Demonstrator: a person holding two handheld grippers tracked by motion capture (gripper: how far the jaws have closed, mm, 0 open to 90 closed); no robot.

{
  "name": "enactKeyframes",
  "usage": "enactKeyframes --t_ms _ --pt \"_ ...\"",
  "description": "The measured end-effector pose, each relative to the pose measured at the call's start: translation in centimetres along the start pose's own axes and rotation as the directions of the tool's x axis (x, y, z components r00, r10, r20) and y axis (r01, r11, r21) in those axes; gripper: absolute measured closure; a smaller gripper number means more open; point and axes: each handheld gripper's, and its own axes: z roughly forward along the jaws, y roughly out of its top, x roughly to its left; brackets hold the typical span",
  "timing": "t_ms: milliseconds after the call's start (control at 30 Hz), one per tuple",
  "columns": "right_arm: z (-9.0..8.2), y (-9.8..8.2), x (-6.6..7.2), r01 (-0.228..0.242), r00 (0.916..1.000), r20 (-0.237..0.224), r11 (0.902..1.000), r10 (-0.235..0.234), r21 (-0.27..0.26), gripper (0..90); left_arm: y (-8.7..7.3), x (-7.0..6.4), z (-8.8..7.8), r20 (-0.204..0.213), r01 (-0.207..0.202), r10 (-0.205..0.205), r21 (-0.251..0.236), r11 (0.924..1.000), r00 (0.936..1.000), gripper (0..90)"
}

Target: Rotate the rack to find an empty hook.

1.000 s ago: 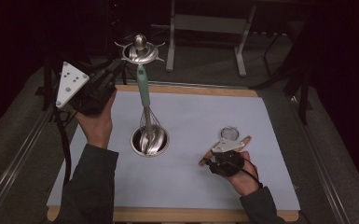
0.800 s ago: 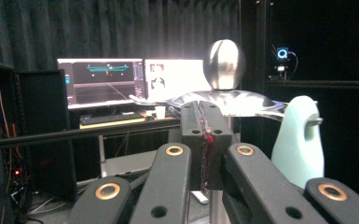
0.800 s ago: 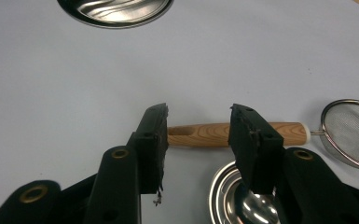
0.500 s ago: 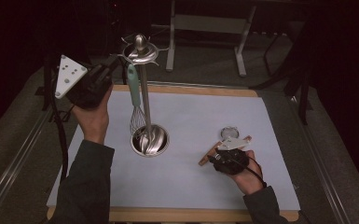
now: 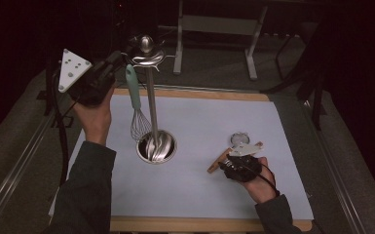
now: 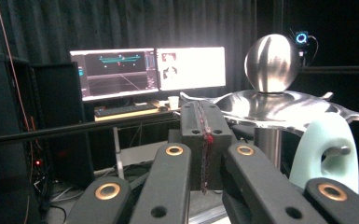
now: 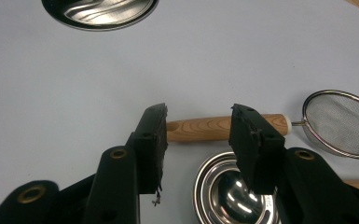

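A steel utensil stand [image 5: 151, 105] rises from a round base [image 5: 157, 147], and a whisk [image 5: 136, 105] with a teal handle hangs from a hook at its top. My left gripper [image 5: 118, 58] is held high beside that top, jaws shut with nothing between them. In the left gripper view the stand's ball [image 6: 271, 63] and the teal handle loop [image 6: 326, 149] lie just right of the left gripper [image 6: 203, 133]. My right gripper [image 7: 198, 123] hovers low and open over a wooden-handled strainer [image 7: 342, 123]. Its handle [image 7: 196, 129] runs across the gap, untouched.
A small steel cup [image 7: 233, 193] lies under the right gripper. The pale mat [image 5: 199, 195] covers a wood-edged table [image 5: 190, 224]. Monitors and a desk [image 6: 149, 74] stand beyond the table. A metal frame [image 5: 214, 29] stands behind it.
The hanging whisk has swung left, away from the stand's pole. The left gripper has edged slightly up. The right hand has stayed put.
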Motion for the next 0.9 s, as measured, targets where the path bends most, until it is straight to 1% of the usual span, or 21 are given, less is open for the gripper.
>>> enactKeyframes --t_ms 300,367,467,600,700,733,767,800,900 --pt "0.1 0.0 0.2 0.008 1.0 0.004 1.0 -0.008 0.006 55.9 0.1 0.2 0.8 -0.01 0.004 -0.004 0.016 0.9999 0.9999 90.0" --pt "0.1 0.0 0.1 0.005 1.0 0.006 1.0 -0.005 0.004 55.9 0.1 0.2 0.8 -0.008 0.006 -0.006 0.015 0.9999 0.9999 90.0" --pt "0.0 0.0 0.0 0.006 1.0 0.008 1.0 -0.006 0.001 55.6 0.0 0.2 0.7 0.011 0.001 -0.002 0.024 0.9997 0.9999 90.0" --pt "-0.1 0.0 -0.1 -0.002 1.0 0.007 1.0 0.002 -0.003 54.4 -0.1 0.4 0.3 0.024 -0.003 0.003 0.027 0.9996 0.9997 90.0" --pt "-0.1 0.0 -0.1 -0.002 1.0 0.007 1.0 0.002 -0.002 53.9 -0.3 0.7 -0.3 0.033 0.01 -0.011 0.028 0.9996 0.9994 90.0" --pt "-0.1 -0.1 -0.1 -0.002 1.0 0.008 1.0 0.002 -0.002 53.8 -0.4 0.8 -0.5 0.043 0.022 -0.024 0.028 0.9994 0.9988 89.6" --pt "-0.1 -0.1 -0.1 -0.003 1.0 0.007 1.0 0.003 -0.002 53.6 -0.5 1.0 -0.7 0.052 0.032 -0.034 0.031 0.999 0.9981 88.5" --pt "-0.1 -0.1 -0.1 -0.003 1.0 0.006 1.0 0.003 -0.002 53.4 -0.7 1.0 -0.9 0.056 0.034 -0.036 0.038 0.9987 0.9978 87.8" --pt "0.0 -0.1 -0.2 -0.007 1.0 0.006 1.0 0.007 0.0 52.8 -1.2 1.3 -1.5 0.058 0.031 -0.035 0.06 0.9977 0.9977 87.3"
